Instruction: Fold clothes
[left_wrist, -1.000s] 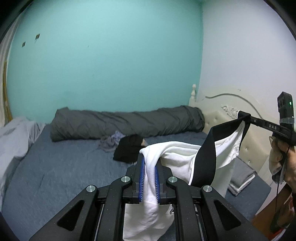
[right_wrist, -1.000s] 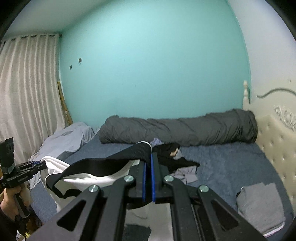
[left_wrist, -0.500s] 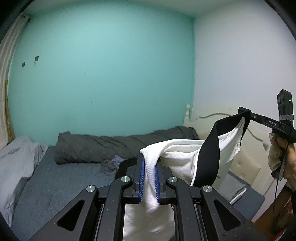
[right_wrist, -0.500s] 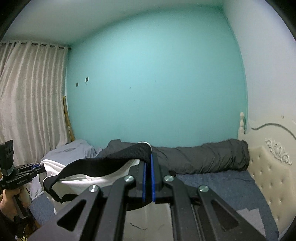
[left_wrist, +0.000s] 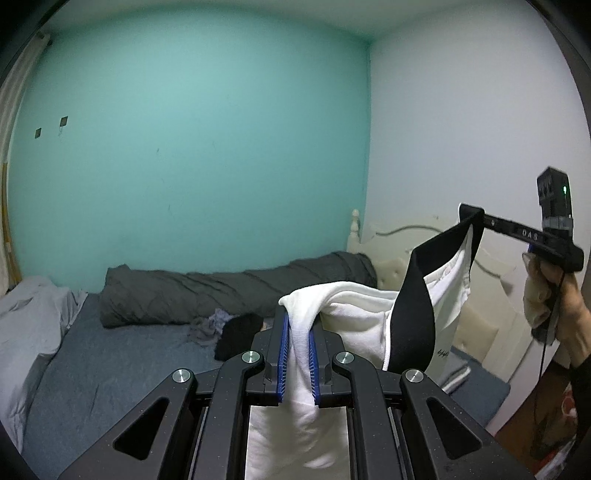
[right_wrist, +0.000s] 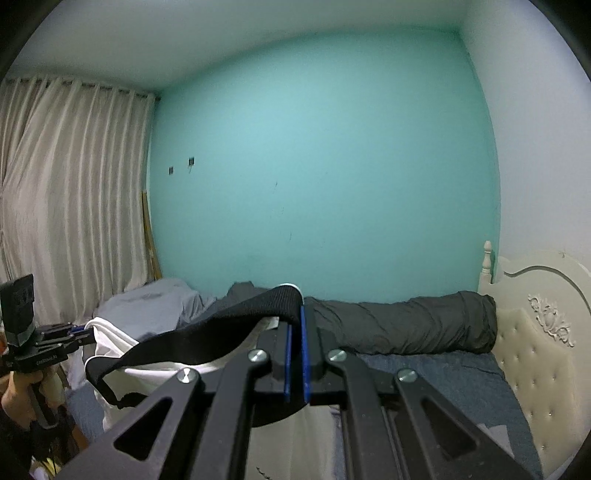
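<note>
- Both wrist views sit higher than a second ago: more turquoise wall and ceiling show, and the bed (left_wrist: 122, 354) has dropped toward the bottom of each view.
- Left gripper (left_wrist: 298, 356) keeps its blue pads (left_wrist: 283, 354) clamped on a white fold of the garment (left_wrist: 354, 314); the cloth hangs down between the black arms, clear of the bed.
- Right gripper (right_wrist: 295, 360) has its pads nearly together on the garment's black band (right_wrist: 236, 325). The band drapes left toward the other gripper.
- In the left view the right gripper (left_wrist: 476, 216) is up at the right side, black band (left_wrist: 413, 314) hanging from its tip, a hand (left_wrist: 554, 295) on its handle; it sits higher against the white wall than before.
- In the right view the left gripper (right_wrist: 79, 334) is low at the left edge with white cloth (right_wrist: 110, 332) bunched at its tip.
- The garment spans the two grippers, slack in the middle, as it was a second ago.
- Rolled grey duvet (left_wrist: 221, 291) lies along the far wall, small dark clothes (left_wrist: 236, 332) just in front of it.
- Cream headboard (right_wrist: 543, 332) at right, pale curtain (right_wrist: 74, 203) at left.
</note>
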